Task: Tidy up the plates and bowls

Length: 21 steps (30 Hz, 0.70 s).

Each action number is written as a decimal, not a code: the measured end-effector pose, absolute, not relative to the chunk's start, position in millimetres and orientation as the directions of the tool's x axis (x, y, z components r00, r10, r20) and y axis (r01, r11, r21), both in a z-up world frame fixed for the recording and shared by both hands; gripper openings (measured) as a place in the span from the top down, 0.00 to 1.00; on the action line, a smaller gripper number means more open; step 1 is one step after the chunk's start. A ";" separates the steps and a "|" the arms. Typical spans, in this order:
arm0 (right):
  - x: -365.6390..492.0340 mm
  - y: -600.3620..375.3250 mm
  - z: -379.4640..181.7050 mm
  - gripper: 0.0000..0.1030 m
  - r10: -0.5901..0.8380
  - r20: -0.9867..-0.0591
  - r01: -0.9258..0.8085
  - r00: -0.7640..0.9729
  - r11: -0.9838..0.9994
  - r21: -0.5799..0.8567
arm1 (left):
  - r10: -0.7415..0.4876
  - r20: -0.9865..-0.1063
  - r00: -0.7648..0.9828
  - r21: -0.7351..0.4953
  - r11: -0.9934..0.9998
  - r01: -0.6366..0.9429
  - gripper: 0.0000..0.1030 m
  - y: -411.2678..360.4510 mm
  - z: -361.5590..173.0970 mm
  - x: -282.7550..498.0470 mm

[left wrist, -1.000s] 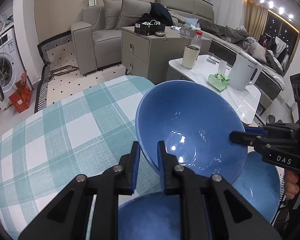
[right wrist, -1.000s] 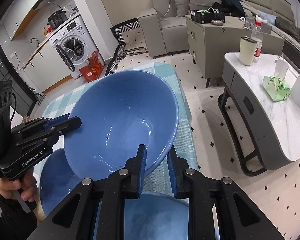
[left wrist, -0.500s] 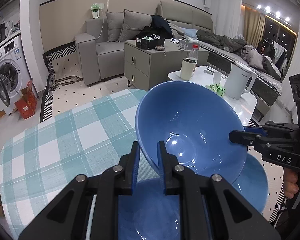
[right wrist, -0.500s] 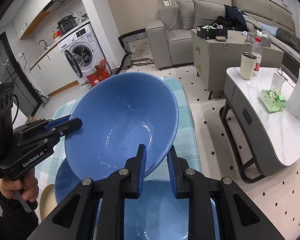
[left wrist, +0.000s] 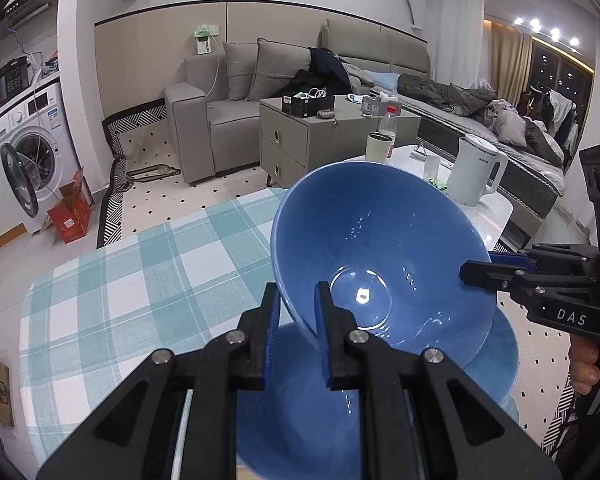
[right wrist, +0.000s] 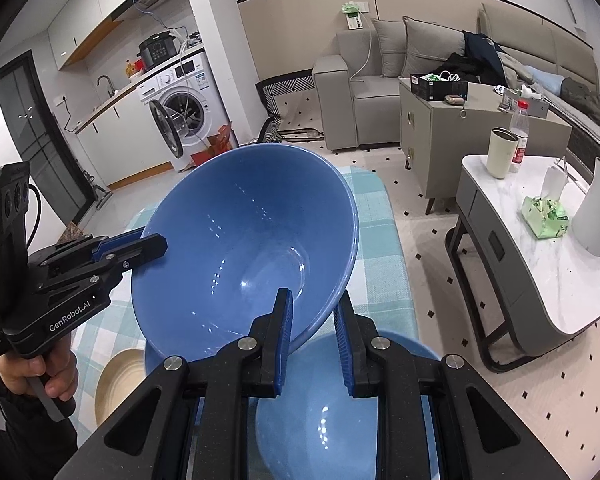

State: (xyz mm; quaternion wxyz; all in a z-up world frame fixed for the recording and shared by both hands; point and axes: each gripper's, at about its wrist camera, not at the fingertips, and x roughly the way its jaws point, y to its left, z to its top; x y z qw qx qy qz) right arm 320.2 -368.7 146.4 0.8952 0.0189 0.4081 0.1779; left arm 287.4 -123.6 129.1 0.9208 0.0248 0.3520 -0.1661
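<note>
A large blue bowl (left wrist: 380, 256) is held in the air above the checked table, gripped on opposite rims. My left gripper (left wrist: 296, 316) is shut on its near rim. My right gripper (right wrist: 314, 320) is shut on the other rim of the same bowl (right wrist: 244, 248), and it shows at the right of the left wrist view (left wrist: 476, 270). Below lie another blue bowl (left wrist: 300, 400) and a blue plate (left wrist: 496, 360). The lower blue bowl (right wrist: 340, 412) also shows in the right wrist view, with a pale wooden dish (right wrist: 118, 380) at its left.
The teal-and-white checked tablecloth (left wrist: 140, 280) stretches left and ahead. A white marble side table (right wrist: 540, 248) with a kettle (left wrist: 474, 172), cup and bottle stands to the right. A sofa, cabinet and washing machine lie beyond on the floor.
Both grippers have risen with the blue bowl still held between them. The table and the dishes below now look farther away, and the wooden dish has come into view.
</note>
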 end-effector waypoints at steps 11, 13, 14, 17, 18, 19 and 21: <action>284.6 -349.4 142.7 0.80 0.370 -0.733 -0.346 0.571 0.918 0.195 | -0.245 -0.663 0.708 -0.056 0.959 0.279 0.85 -106.8 123.1 249.7; 280.2 -345.0 141.7 0.80 0.371 -0.737 -0.353 0.565 0.916 0.190 | -0.239 -0.664 0.709 -0.053 0.960 0.273 0.85 -104.4 120.8 244.2; 277.5 -342.5 141.0 0.80 0.370 -0.740 -0.357 0.562 0.915 0.186 | -0.237 -0.665 0.709 -0.053 0.961 0.271 0.85 -103.6 119.5 242.4; 274.2 -337.9 138.9 0.80 0.373 -0.745 -0.364 0.553 0.913 0.186 | -0.233 -0.671 0.704 -0.058 0.963 0.264 0.85 -99.9 114.6 238.2; 274.7 -336.8 138.3 0.80 0.373 -0.747 -0.366 0.550 0.912 0.185 | -0.231 -0.675 0.701 -0.059 0.963 0.261 0.85 -98.8 112.6 237.5; 274.4 -335.4 137.4 0.80 0.371 -0.750 -0.368 0.548 0.912 0.182 | -0.230 -0.676 0.700 -0.060 0.964 0.259 0.85 -98.3 111.3 236.9; 273.8 -331.9 135.2 0.80 0.368 -0.756 -0.371 0.542 0.912 0.178 | -0.228 -0.681 0.696 -0.061 0.965 0.256 0.85 -96.7 107.6 235.9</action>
